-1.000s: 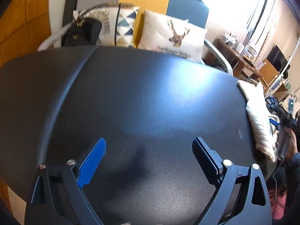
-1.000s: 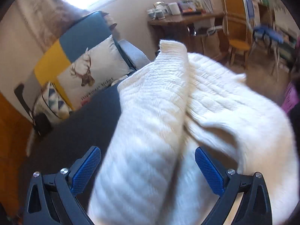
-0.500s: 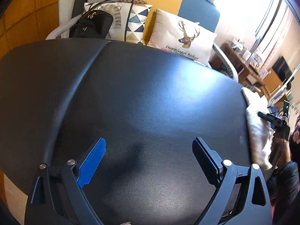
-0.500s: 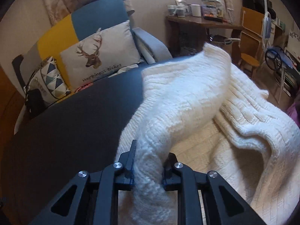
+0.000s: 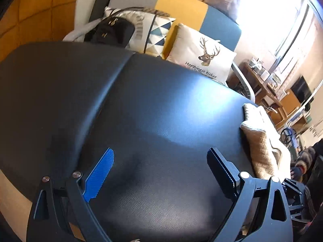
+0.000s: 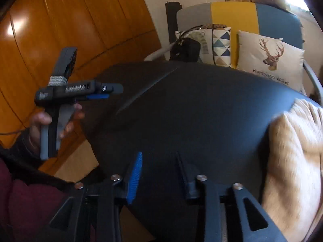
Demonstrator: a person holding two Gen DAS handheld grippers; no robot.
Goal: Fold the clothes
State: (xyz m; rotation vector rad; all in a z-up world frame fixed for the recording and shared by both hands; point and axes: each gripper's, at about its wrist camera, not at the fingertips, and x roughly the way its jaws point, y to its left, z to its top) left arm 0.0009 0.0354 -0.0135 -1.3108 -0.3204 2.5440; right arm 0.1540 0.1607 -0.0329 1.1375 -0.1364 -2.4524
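A cream knitted sweater [image 5: 262, 141] lies bunched at the right edge of the black padded table [image 5: 151, 111]; it also shows at the right of the right wrist view [image 6: 292, 161]. My left gripper [image 5: 159, 171] is open and empty over the bare table, well left of the sweater. It also shows in the right wrist view [image 6: 97, 92], held in a hand at the table's left edge. My right gripper [image 6: 159, 171] is partly open and empty, to the left of the sweater, holding nothing.
A sofa [image 5: 181, 6] with a deer cushion [image 5: 201, 54], a triangle-pattern cushion [image 5: 155, 30] and a black handbag [image 5: 109, 30] stands behind the table. A wooden desk [image 5: 268, 84] with clutter stands at the right. An orange wooden wall [image 6: 60, 30] is at the left.
My right gripper was shut on a fold of the sweater; now it has let go, opened partway and swung left off the sweater. My left gripper stayed open over the table.
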